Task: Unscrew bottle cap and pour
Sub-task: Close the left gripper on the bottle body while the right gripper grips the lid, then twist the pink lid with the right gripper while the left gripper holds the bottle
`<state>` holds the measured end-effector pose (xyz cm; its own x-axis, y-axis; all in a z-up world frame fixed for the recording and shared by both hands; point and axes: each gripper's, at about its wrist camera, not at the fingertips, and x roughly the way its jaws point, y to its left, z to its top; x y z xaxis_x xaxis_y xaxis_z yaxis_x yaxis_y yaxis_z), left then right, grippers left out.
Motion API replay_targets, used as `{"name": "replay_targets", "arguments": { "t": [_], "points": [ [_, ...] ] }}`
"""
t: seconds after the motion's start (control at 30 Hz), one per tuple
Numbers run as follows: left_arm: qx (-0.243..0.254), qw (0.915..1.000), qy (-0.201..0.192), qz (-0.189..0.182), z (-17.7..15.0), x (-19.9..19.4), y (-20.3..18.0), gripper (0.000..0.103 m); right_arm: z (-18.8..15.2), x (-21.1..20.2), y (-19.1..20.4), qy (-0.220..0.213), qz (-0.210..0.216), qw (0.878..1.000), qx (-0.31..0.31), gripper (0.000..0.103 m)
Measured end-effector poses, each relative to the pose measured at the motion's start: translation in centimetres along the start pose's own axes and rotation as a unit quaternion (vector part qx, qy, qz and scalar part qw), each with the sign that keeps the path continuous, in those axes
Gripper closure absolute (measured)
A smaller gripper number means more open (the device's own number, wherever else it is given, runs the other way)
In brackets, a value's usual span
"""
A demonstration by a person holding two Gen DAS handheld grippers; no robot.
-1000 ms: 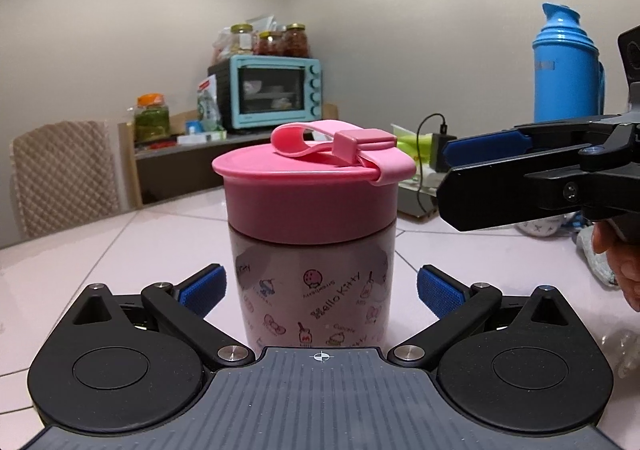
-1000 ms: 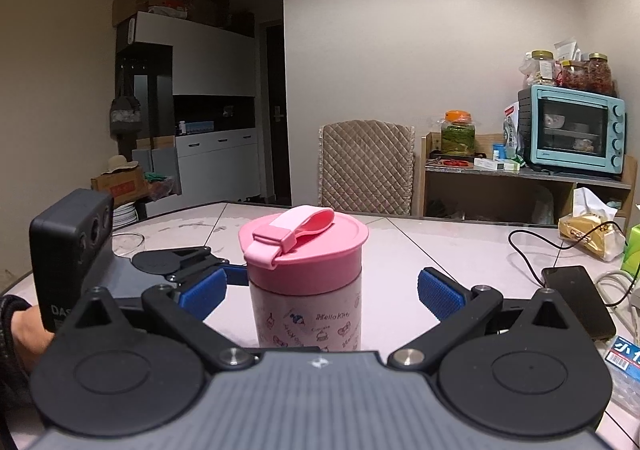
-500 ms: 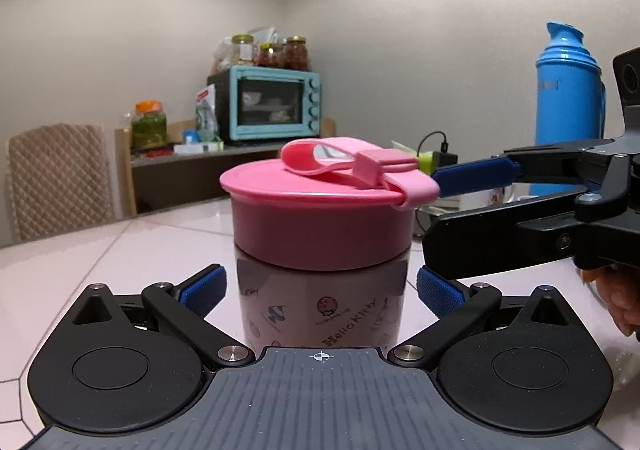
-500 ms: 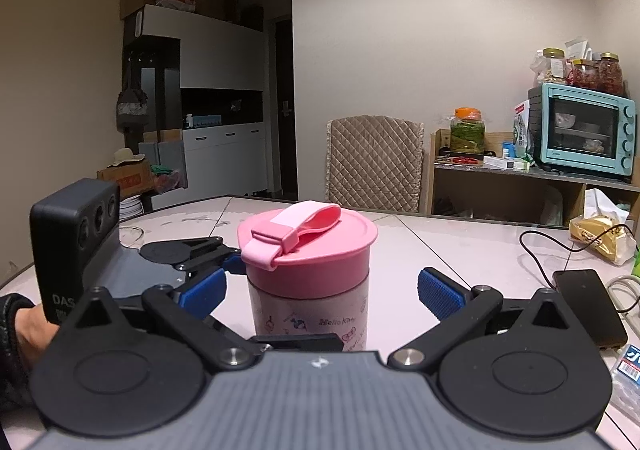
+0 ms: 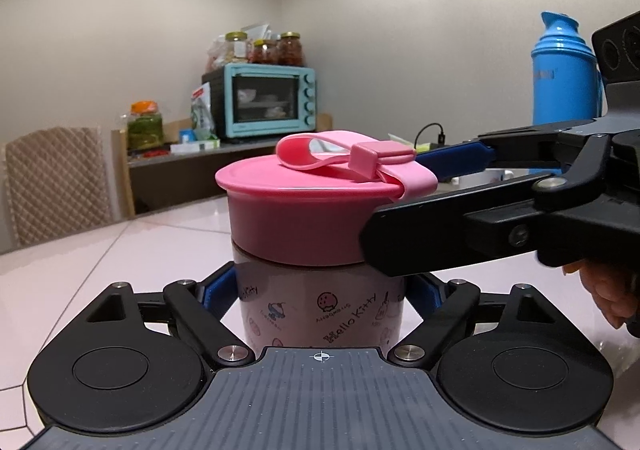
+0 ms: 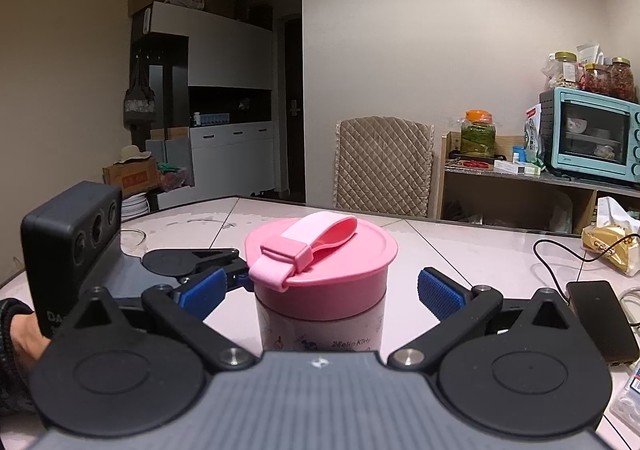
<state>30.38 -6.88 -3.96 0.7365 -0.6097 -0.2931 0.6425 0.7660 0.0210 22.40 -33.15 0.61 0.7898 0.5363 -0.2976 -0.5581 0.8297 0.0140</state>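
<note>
A white Hello Kitty bottle (image 5: pixel 320 316) with a pink screw cap (image 5: pixel 304 218) and a pink strap loop stands upright on the table. My left gripper (image 5: pixel 318 296) is shut on the bottle's body just below the cap. My right gripper (image 6: pixel 322 290) is open, its blue pads (image 6: pixel 438 292) on either side of the pink cap (image 6: pixel 320 274) and apart from it. In the left wrist view the right gripper's fingers (image 5: pixel 452 226) reach in from the right at cap height.
A glossy pink-white table (image 6: pixel 460 250) carries a phone (image 6: pixel 600 314) with cable and a snack bag (image 6: pixel 608 246) at the right. A blue thermos (image 5: pixel 564 74) stands behind. A chair (image 6: pixel 382 166) and a shelf with a teal oven (image 6: pixel 592 136) lie beyond the table.
My left gripper has moved in and closed on the bottle's body. My right gripper has moved forward so that its open pads straddle the cap.
</note>
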Motion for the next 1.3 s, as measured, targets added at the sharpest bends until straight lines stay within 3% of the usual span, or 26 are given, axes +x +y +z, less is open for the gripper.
{"name": "replay_targets", "arguments": {
  "t": [0.5,0.8,0.9,1.3],
  "points": [
    [-0.004,1.0000,0.005,0.003,0.3,0.0,0.1,0.014,0.1,1.9,0.3,0.004,-0.031,0.999,0.015,0.001],
    [-0.006,0.9999,0.008,0.006,0.4,-0.3,0.5,0.014,0.4,2.6,0.4,0.010,-0.023,0.999,0.023,0.007],
    [-0.005,0.9999,0.008,0.008,0.4,-0.5,0.5,0.014,0.5,2.8,0.3,0.012,-0.022,0.999,0.023,0.014],
    [-0.005,0.9998,0.007,0.018,0.1,-1.7,1.1,0.014,0.7,3.0,1.3,0.012,-0.013,1.000,0.023,0.018]
  ]
}}
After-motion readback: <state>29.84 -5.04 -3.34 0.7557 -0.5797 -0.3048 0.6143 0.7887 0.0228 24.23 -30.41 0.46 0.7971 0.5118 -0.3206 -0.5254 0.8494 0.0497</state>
